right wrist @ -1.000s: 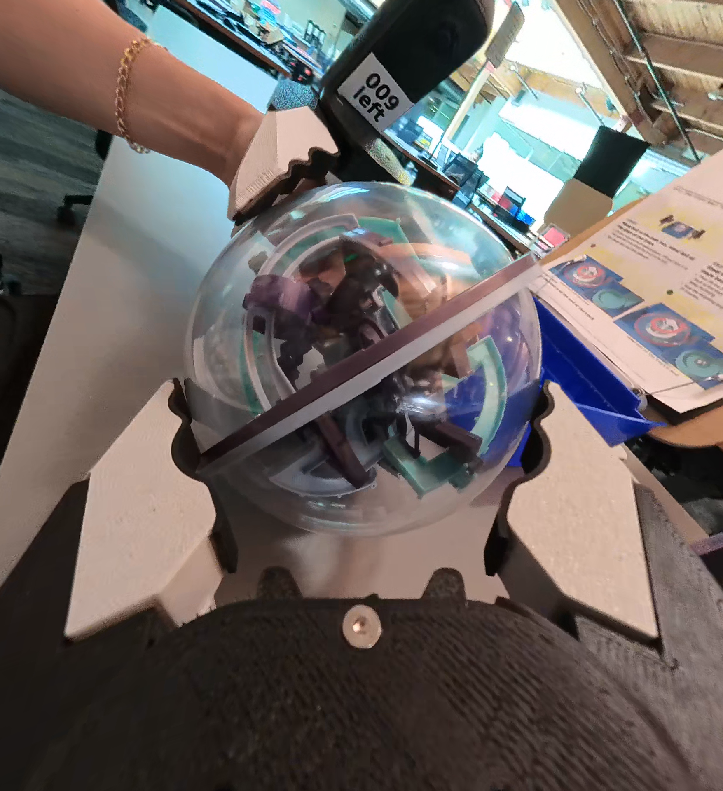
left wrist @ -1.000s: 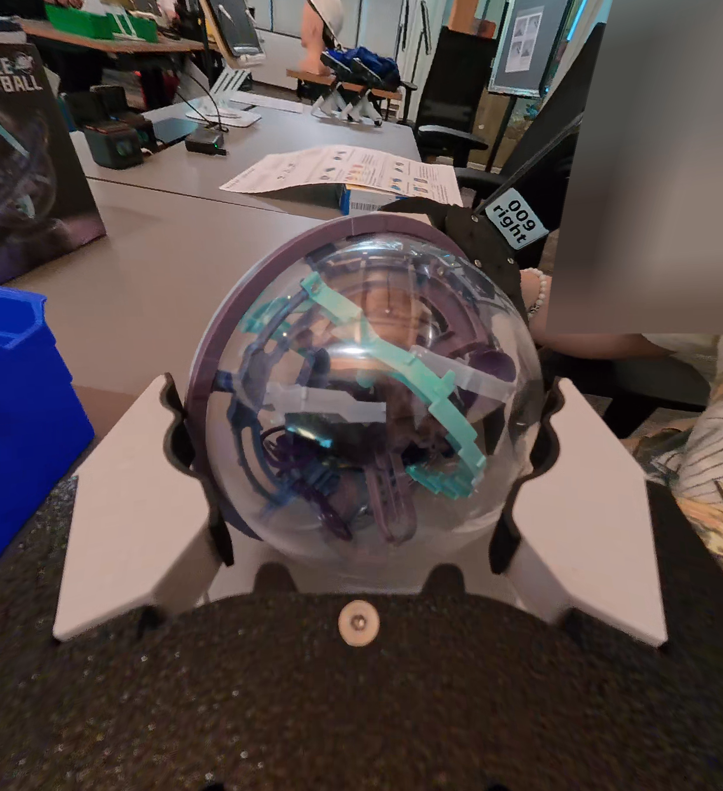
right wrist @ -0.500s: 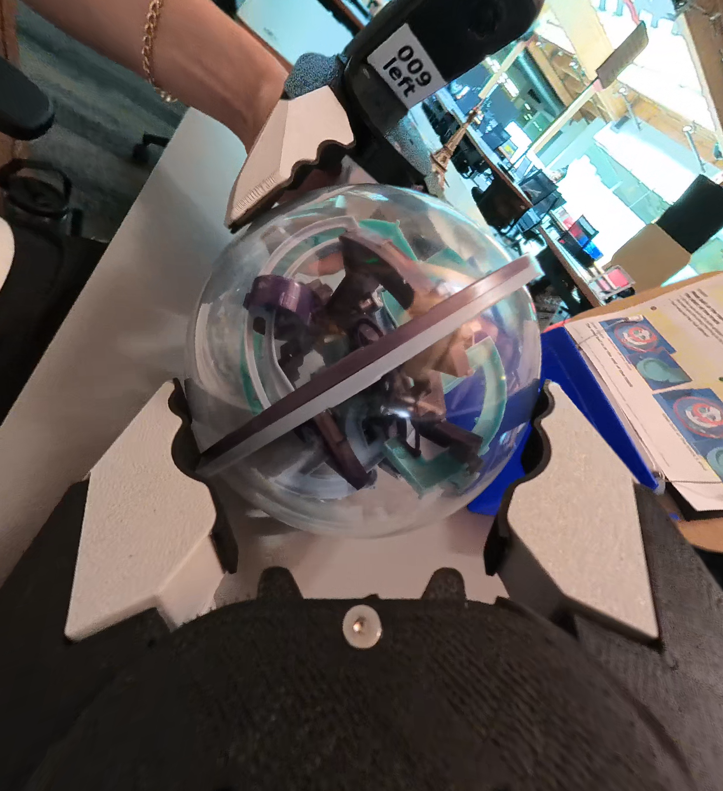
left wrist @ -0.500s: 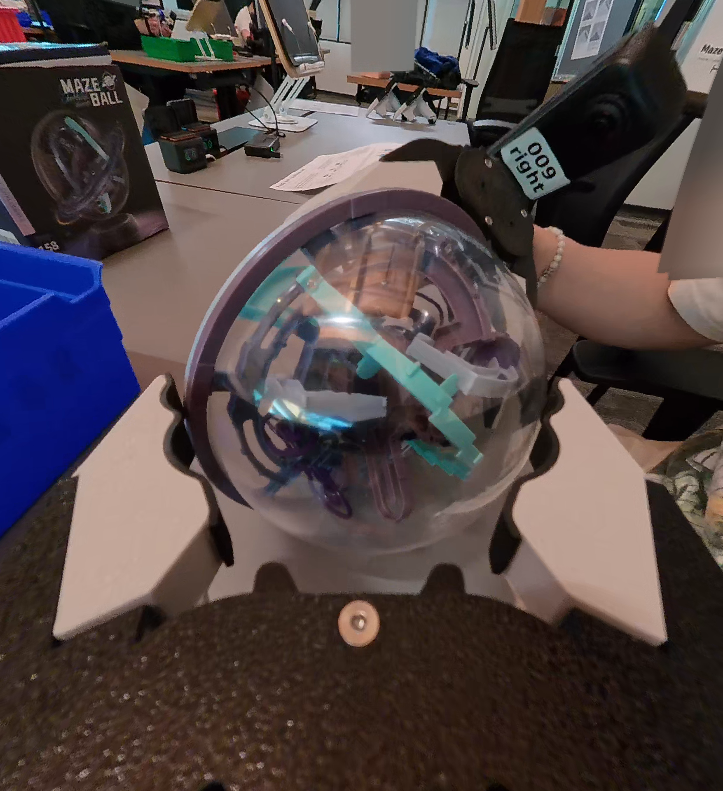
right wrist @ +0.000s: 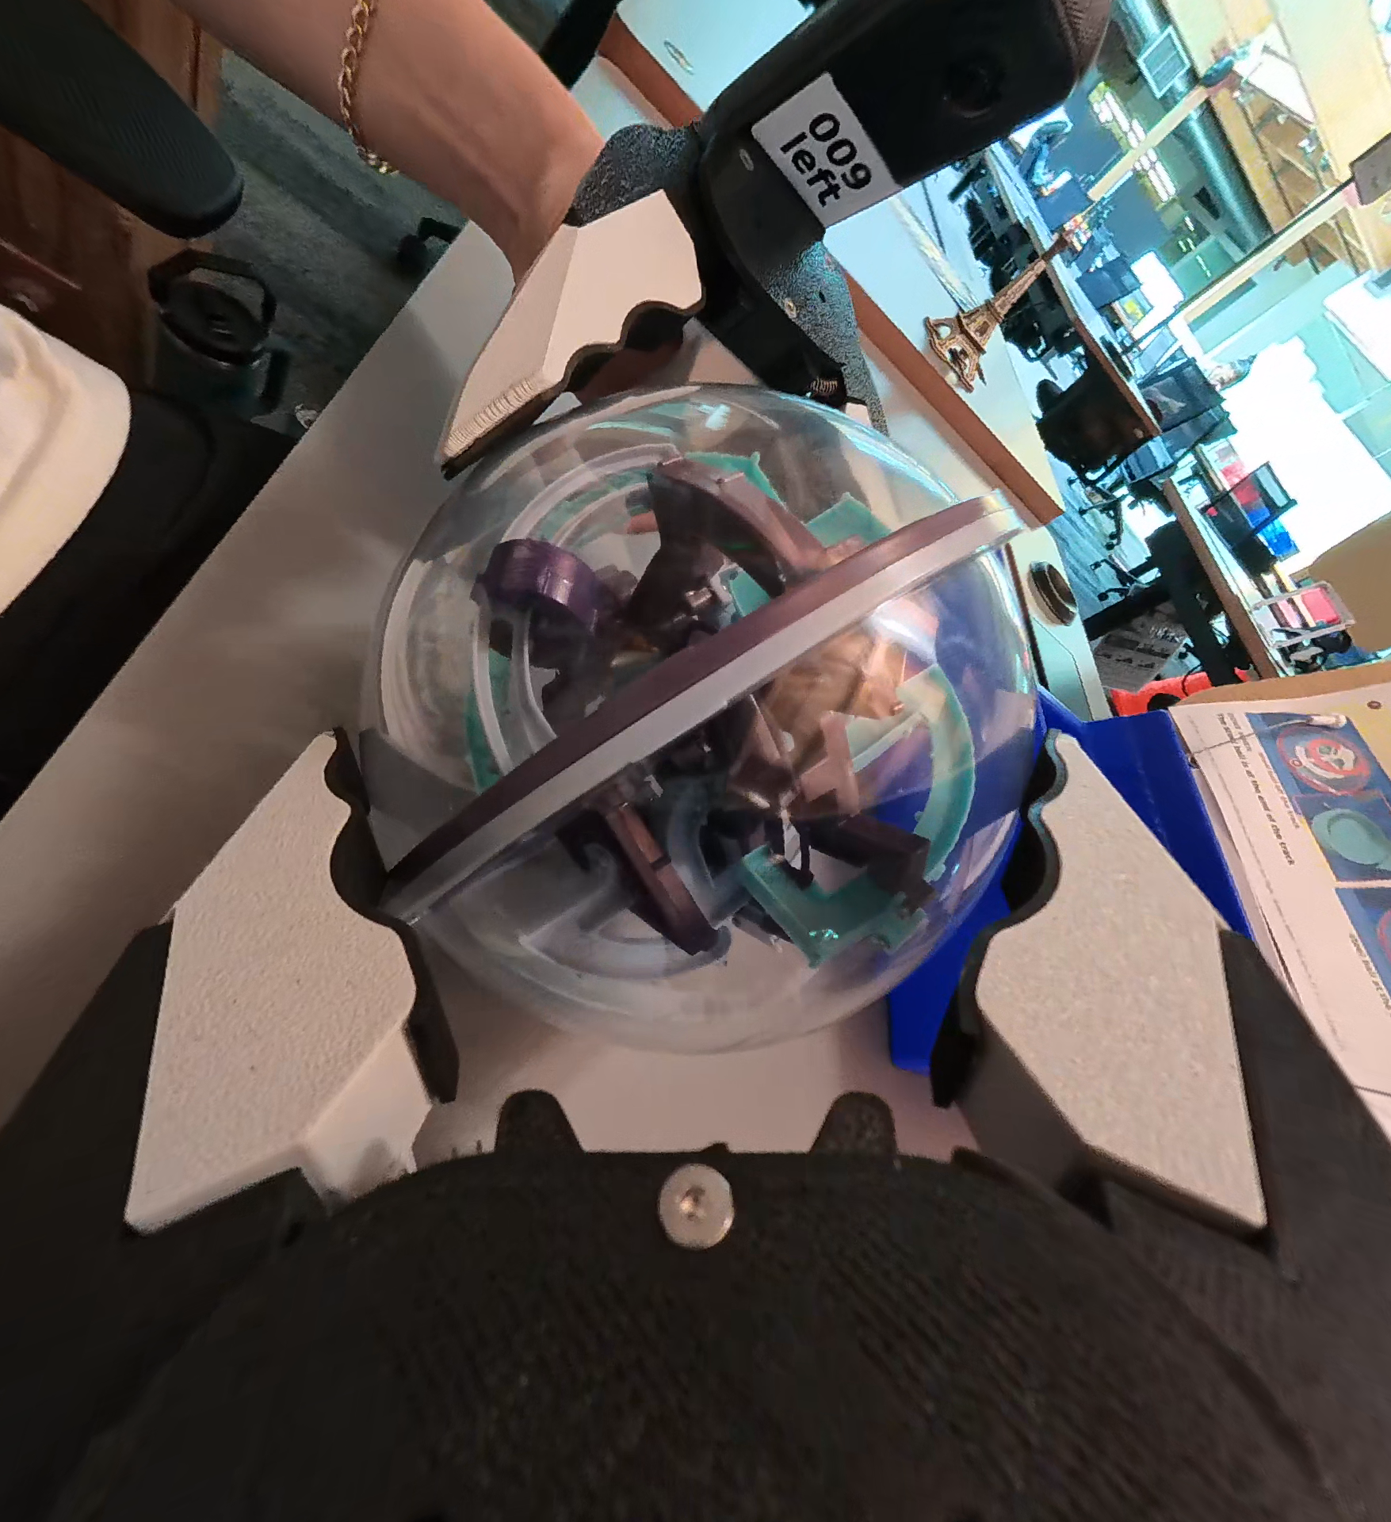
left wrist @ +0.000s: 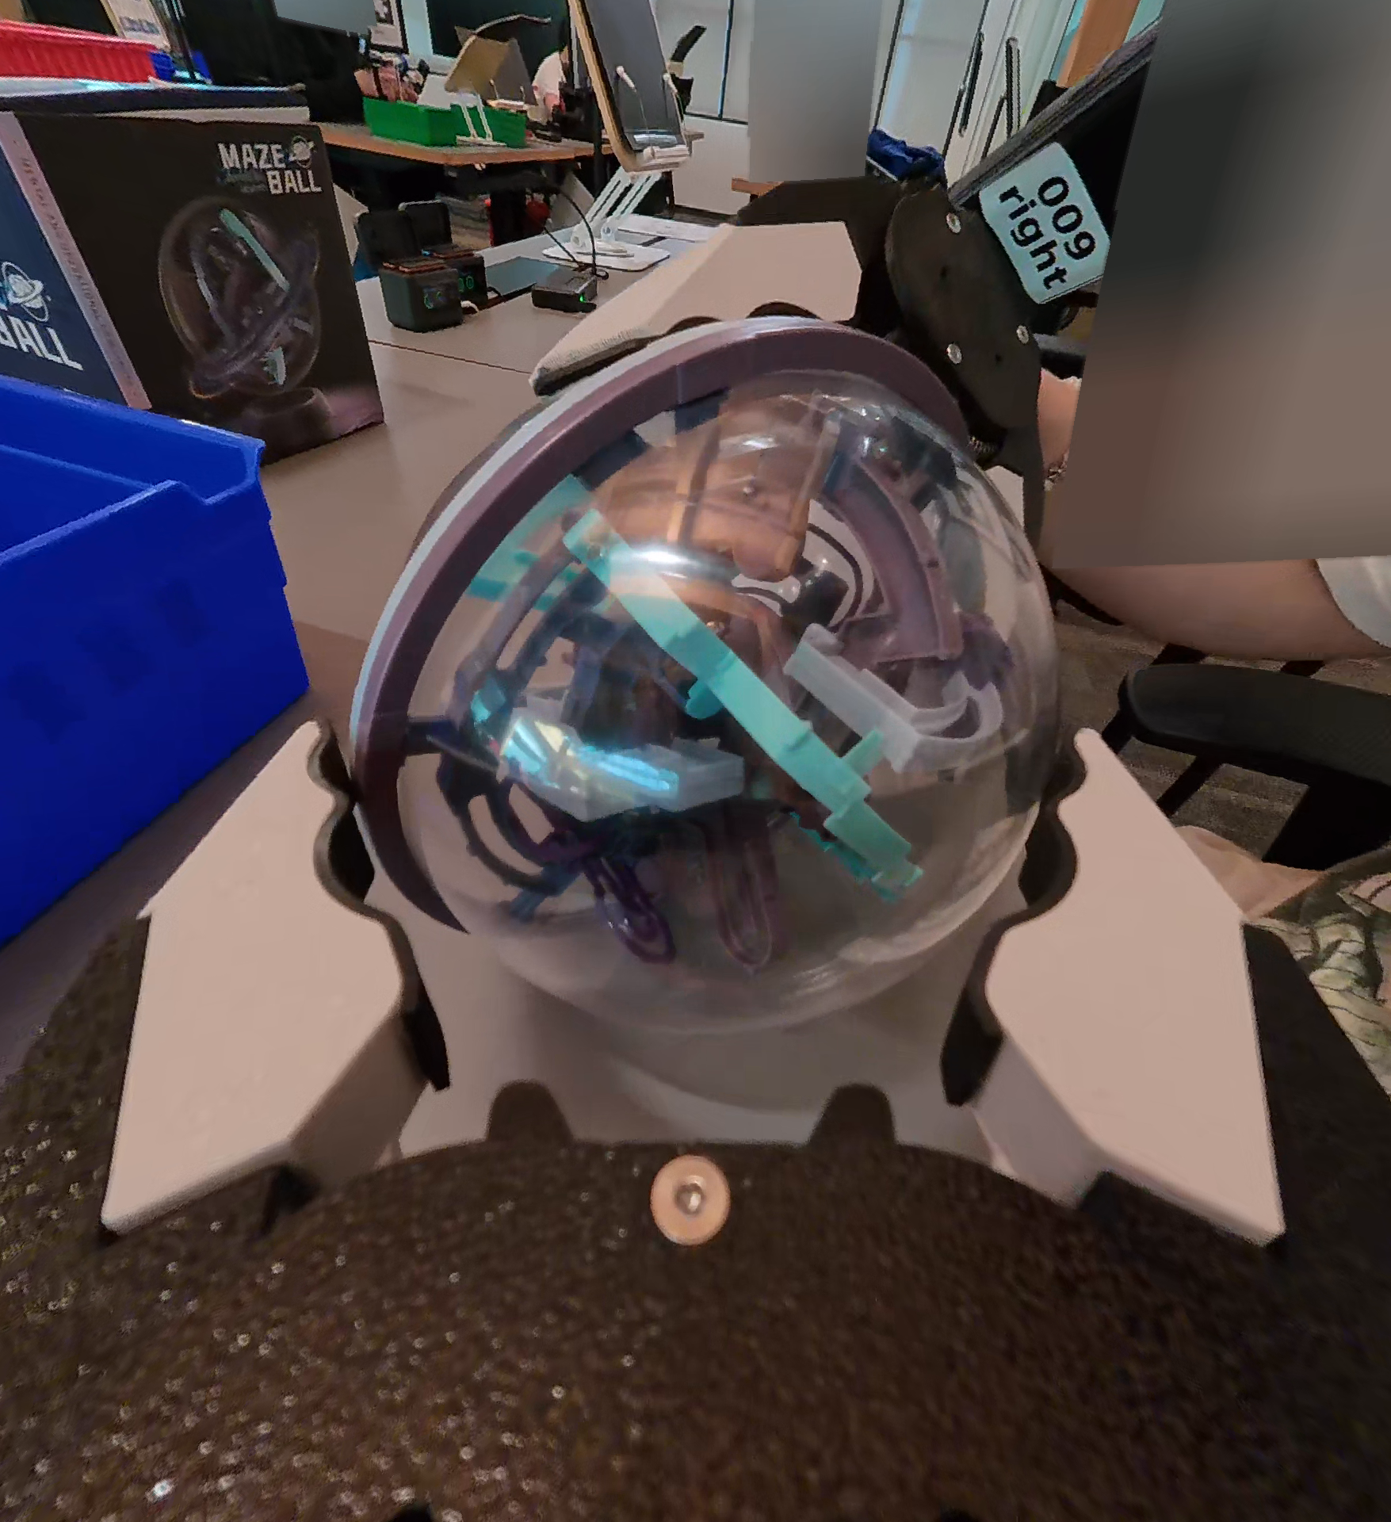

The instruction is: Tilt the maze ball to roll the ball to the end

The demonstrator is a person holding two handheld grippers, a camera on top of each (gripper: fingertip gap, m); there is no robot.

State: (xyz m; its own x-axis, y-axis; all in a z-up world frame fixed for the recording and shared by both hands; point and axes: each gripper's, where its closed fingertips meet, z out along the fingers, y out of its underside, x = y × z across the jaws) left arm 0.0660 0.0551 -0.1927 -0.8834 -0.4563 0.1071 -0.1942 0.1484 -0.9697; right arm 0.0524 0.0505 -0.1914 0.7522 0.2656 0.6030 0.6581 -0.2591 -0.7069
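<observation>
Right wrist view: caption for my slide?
Both tools grip the maze ball, its seam ring tilted.

Clutter on and beyond the pale grey tabletop (left wrist: 321,527)

A deep blue plastic bin (left wrist: 91,659) sat at the left, a dark printed cardboard box (left wrist: 181,255) stood behind it, an illustrated instruction sheet (right wrist: 1334,889) lay beside the bin, and a small metal tower model (right wrist: 980,329) stood farther off.

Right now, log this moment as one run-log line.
left tool: shut on maze ball | right tool: shut on maze ball | ball lifted, seam ring tilted | small ball: cannot tell
</observation>
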